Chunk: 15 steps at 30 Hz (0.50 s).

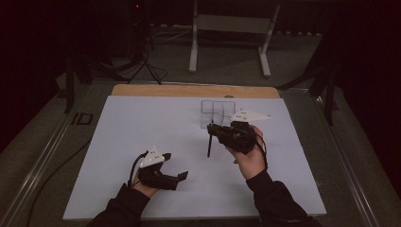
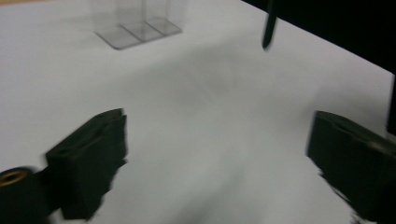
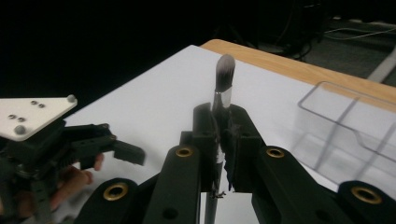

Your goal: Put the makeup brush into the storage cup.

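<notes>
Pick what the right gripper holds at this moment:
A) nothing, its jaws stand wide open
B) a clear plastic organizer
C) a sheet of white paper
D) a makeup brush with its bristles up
D: in the right gripper view, the right gripper has its jaws closed on the handle of the makeup brush, whose bristle tip points up, apart from the clear organizer.

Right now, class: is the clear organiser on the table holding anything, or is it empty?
Empty, as far as shown. The clear organiser shows bare compartments; the makeup brush is outside it, clamped in the right gripper.
</notes>
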Each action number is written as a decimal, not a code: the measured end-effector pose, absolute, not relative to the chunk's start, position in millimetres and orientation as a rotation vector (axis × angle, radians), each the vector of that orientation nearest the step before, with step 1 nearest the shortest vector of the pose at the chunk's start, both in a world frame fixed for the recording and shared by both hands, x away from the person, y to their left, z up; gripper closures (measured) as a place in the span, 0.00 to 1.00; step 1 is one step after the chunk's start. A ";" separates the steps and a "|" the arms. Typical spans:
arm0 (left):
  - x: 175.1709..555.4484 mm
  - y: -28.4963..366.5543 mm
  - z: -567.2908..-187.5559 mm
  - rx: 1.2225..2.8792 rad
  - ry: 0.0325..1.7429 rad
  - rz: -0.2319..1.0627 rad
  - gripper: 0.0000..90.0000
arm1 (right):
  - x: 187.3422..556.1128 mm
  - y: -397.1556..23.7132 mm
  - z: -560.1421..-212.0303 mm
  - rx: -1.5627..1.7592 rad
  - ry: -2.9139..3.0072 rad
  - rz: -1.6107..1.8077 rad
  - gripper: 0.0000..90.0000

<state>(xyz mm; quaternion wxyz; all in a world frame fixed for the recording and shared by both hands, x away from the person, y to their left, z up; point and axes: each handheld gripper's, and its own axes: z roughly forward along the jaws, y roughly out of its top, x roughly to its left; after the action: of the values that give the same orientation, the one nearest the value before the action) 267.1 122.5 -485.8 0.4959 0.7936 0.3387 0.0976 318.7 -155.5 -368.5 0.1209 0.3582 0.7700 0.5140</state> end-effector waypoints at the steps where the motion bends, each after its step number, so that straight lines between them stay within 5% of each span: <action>1: 266.9 122.6 -486.2 1.922 0.811 0.230 0.02 | 319.3 -157.6 -368.2 1.049 2.245 1.497 0.93; 15: 269.2 128.8 -484.8 1.867 0.832 0.212 0.02 | 327.1 -178.1 -358.7 1.021 2.203 1.486 0.93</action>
<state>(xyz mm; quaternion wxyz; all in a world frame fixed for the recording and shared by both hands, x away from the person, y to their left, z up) 269.2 128.8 -484.8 0.5169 0.7778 0.3465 0.0882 327.1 -178.1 -358.7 0.1468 0.3549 0.7655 0.5163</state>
